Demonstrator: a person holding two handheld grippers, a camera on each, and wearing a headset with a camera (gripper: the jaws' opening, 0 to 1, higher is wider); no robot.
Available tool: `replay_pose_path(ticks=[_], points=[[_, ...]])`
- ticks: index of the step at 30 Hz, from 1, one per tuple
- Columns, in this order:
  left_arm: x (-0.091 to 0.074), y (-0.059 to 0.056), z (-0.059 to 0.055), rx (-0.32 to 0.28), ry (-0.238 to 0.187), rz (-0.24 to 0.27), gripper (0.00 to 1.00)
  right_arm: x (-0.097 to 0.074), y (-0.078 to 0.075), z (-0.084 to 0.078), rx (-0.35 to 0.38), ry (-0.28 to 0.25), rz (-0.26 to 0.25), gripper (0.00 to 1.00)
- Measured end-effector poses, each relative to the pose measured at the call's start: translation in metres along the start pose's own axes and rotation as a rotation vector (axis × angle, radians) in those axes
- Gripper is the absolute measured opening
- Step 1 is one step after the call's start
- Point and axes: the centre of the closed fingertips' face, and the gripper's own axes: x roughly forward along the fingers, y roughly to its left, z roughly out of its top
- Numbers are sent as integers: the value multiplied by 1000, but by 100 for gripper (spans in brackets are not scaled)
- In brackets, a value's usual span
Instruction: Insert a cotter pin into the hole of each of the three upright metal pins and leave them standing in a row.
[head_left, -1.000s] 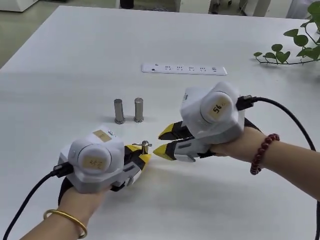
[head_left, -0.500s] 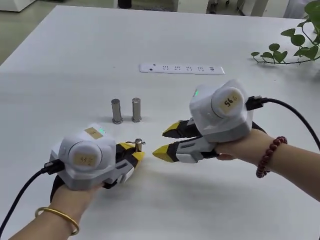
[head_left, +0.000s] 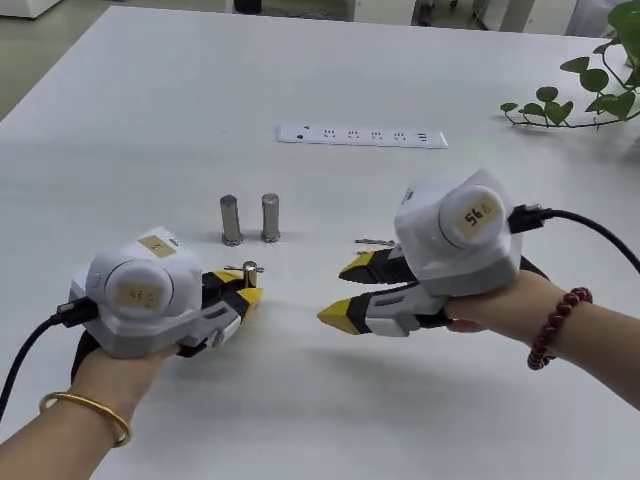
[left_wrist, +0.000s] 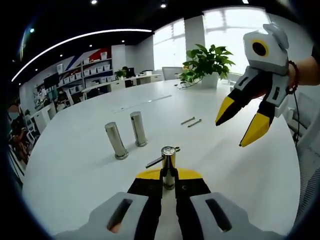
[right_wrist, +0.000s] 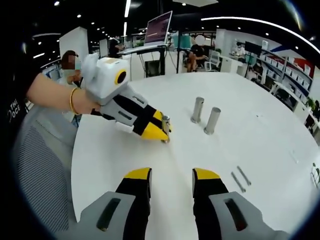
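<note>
A broad white table (head_left: 150, 120) spans the head view, with a pale green floor (head_left: 40, 55) beyond its upper left corner. A white power strip (head_left: 362, 136) lies flat near upper centre, and leafy stems (head_left: 590, 90) reach in at the upper right.

In the left gripper view, bright windows (left_wrist: 220, 27) glow at upper right behind a potted plant (left_wrist: 205, 60). A curved ceiling light strip (left_wrist: 85, 37) runs above shelving (left_wrist: 92, 65) at upper left.

In the right gripper view, a dark ceiling carries strip lights (right_wrist: 127, 7). A lit monitor (right_wrist: 159, 27) stands at upper centre, right of a white pillar (right_wrist: 75, 42).
</note>
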Motion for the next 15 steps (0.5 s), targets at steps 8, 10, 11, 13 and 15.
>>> replay_pose_path(ticks=[8, 10, 11, 13, 15], points=[[-3, 3, 0, -4, 0, -3, 5, -3, -4, 0, 28, -13, -11, 28], [-3, 2, 0, -27, -3, -10, 6, -3, -4, 0, 29, -16, -13, 28], [-3, 2, 0, -40, -5, -10, 6, -3, -4, 0, 29, -15, -12, 28], [-2, 2, 0, -38, -11, -8, 6, -3, -3, -2, 29, -9, -10, 28], [-2, 2, 1, -36, -10, -7, 6, -2, -2, -4, 29, -4, -8, 28]])
